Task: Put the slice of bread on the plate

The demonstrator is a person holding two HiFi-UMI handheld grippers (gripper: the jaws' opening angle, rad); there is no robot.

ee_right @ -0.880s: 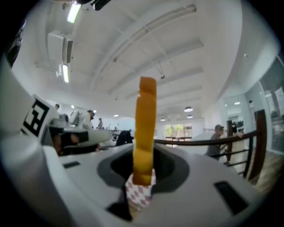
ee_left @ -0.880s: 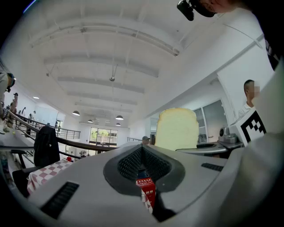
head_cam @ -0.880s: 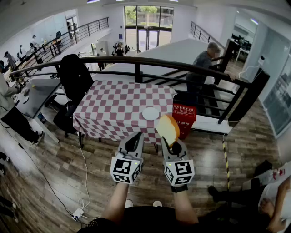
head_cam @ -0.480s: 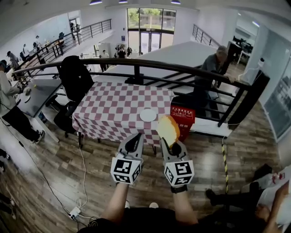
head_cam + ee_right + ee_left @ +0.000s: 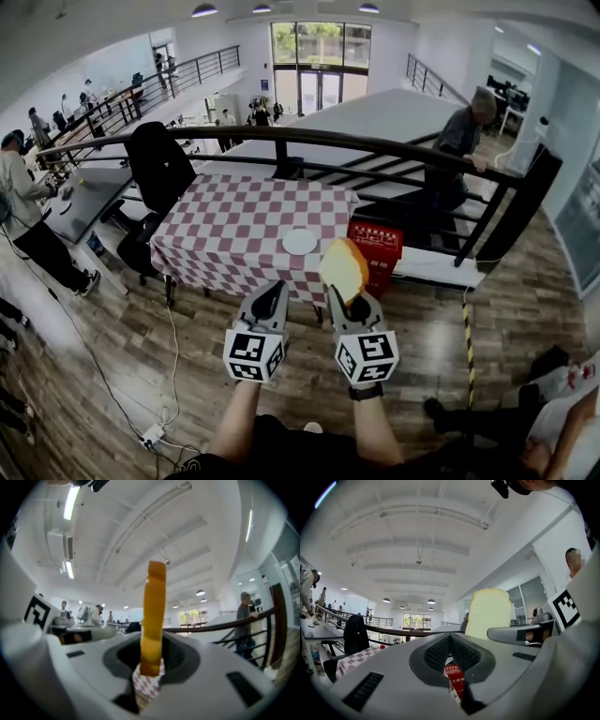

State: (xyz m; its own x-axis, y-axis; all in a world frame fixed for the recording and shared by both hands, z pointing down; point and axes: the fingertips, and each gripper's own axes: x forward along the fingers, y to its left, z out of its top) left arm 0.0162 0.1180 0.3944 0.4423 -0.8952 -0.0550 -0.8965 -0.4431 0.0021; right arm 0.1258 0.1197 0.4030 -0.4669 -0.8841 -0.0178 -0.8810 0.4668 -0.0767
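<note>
One job now: keep the right claw (image 5: 339, 296) tight on the slice of bread (image 5: 344, 265), the left claw (image 5: 271, 293) shut and empty, then lay the bread flat on the plate (image 5: 300, 242) on the worktop (image 5: 239, 214).

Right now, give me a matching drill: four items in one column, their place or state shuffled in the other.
1 slice of bread
2 plate
3 left gripper
4 red box

A on the checkered table
B shut, empty
C beside the table's right edge
D clamped upright in the right gripper

Pairs: 1-D, 2-A, 3-B, 4-C
</note>
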